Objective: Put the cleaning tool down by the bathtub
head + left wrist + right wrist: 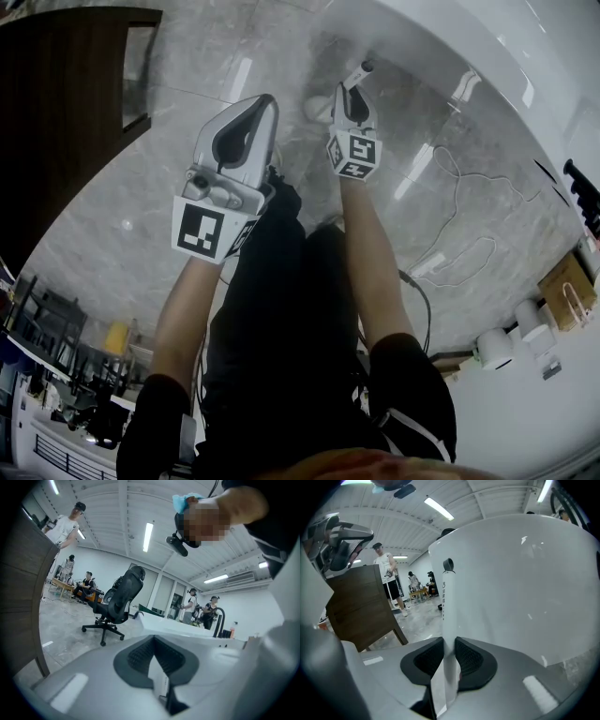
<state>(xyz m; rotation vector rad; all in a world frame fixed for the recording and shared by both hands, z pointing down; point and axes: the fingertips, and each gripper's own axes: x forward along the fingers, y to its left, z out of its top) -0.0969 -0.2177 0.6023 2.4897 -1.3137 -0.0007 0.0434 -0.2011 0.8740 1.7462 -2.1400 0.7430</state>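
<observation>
In the right gripper view, my right gripper point(449, 660) is shut on the cleaning tool's white handle point(448, 597), which stands upright between the pads and ends in a black cap. Right behind it rises the white bathtub's point(520, 583) wall. From the head view, the right gripper point(360, 82) is held low over the grey marble floor, close to the bathtub's point(469, 37) curved rim, with the tool's point(365, 68) dark tip showing past the fingers. My left gripper point(265, 101) hangs to its left, shut and holding nothing; its pads meet at the tip in the left gripper view point(154, 640).
A dark wooden cabinet point(66, 103) stands at the left, also seen as the cabinet point(361, 606) in the right gripper view. A white cable point(450, 216) loops over the floor. A cardboard box point(567, 291) and white containers sit at the right. An office chair point(119, 599) and several people are farther off.
</observation>
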